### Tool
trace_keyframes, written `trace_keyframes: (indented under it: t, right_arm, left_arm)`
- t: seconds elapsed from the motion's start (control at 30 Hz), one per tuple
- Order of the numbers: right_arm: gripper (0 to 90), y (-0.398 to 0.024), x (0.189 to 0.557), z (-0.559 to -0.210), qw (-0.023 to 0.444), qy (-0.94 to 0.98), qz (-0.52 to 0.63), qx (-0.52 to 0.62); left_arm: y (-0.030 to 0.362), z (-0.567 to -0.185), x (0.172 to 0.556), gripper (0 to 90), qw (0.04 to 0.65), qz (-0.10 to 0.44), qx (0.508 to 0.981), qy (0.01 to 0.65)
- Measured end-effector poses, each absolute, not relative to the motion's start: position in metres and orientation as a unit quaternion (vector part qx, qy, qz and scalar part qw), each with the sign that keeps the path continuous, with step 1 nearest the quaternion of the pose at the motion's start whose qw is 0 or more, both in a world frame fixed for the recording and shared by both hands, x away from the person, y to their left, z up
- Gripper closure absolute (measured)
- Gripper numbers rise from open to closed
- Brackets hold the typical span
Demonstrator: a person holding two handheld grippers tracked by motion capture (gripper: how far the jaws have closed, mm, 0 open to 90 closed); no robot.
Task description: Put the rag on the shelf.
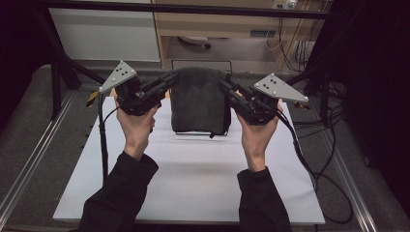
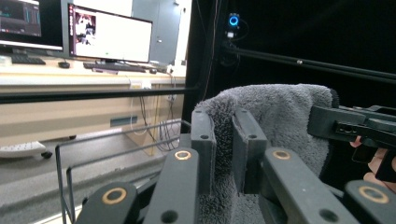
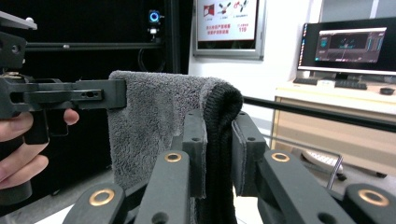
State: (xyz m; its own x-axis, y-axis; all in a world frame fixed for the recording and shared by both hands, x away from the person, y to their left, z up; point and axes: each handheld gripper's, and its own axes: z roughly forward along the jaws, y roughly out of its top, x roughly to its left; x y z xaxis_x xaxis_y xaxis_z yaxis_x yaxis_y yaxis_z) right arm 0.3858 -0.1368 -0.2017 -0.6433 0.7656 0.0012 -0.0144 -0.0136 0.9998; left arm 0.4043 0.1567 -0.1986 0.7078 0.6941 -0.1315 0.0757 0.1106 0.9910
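A dark grey towel (image 1: 200,101) hangs folded above the white board (image 1: 193,169), held up by its two top corners. My left gripper (image 1: 169,82) is shut on the towel's upper left corner, and the plush cloth (image 2: 280,116) is pinched between the left gripper's (image 2: 224,116) black jaws. My right gripper (image 1: 225,84) is shut on the upper right corner, where the towel's dark hemmed edge (image 3: 219,107) runs down between the right gripper's (image 3: 219,123) jaws. The towel's lower edge hangs close above the board.
A thin wire rack (image 1: 200,63) stands behind the towel at the board's far edge, also seen as wire rack (image 2: 93,158). Black frame bars (image 1: 58,63) flank the table. Cables (image 1: 314,159) trail along the right side. A desk with monitors (image 2: 109,35) lies beyond.
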Motion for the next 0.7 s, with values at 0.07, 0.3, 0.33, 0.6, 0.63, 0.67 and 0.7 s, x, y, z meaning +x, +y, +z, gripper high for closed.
trace_keyframes:
  t: [0.07, 0.3, 0.33, 0.6, 0.63, 0.67, 0.7]
  right_arm:
    - [78.7, -0.136, 0.388, -0.198, 0.304, 0.630, 0.651, 0.295]
    - [78.9, -0.133, 0.398, -0.183, 0.313, 0.624, 0.654, 0.292]
    - [78.9, -0.132, 0.399, -0.181, 0.314, 0.622, 0.655, 0.293]
    - [79.0, -0.128, 0.409, -0.165, 0.330, 0.614, 0.655, 0.292]
    - [79.0, -0.128, 0.410, -0.163, 0.333, 0.612, 0.655, 0.292]
    - [79.0, -0.128, 0.411, -0.161, 0.335, 0.611, 0.655, 0.292]
    - [79.1, -0.128, 0.411, -0.160, 0.338, 0.609, 0.656, 0.292]
  left_arm:
    - [0.157, -0.196, 0.406, 80.2, 0.682, 0.229, 0.624, 0.305]
    - [0.159, -0.183, 0.414, 80.3, 0.691, 0.239, 0.610, 0.306]
    - [0.160, -0.182, 0.414, 80.3, 0.692, 0.241, 0.608, 0.306]
    - [0.160, -0.170, 0.422, 80.3, 0.706, 0.247, 0.589, 0.306]
    - [0.160, -0.168, 0.423, 80.2, 0.706, 0.249, 0.588, 0.306]
    - [0.159, -0.166, 0.424, 80.3, 0.706, 0.251, 0.587, 0.307]
    - [0.159, -0.164, 0.425, 80.3, 0.706, 0.253, 0.586, 0.306]
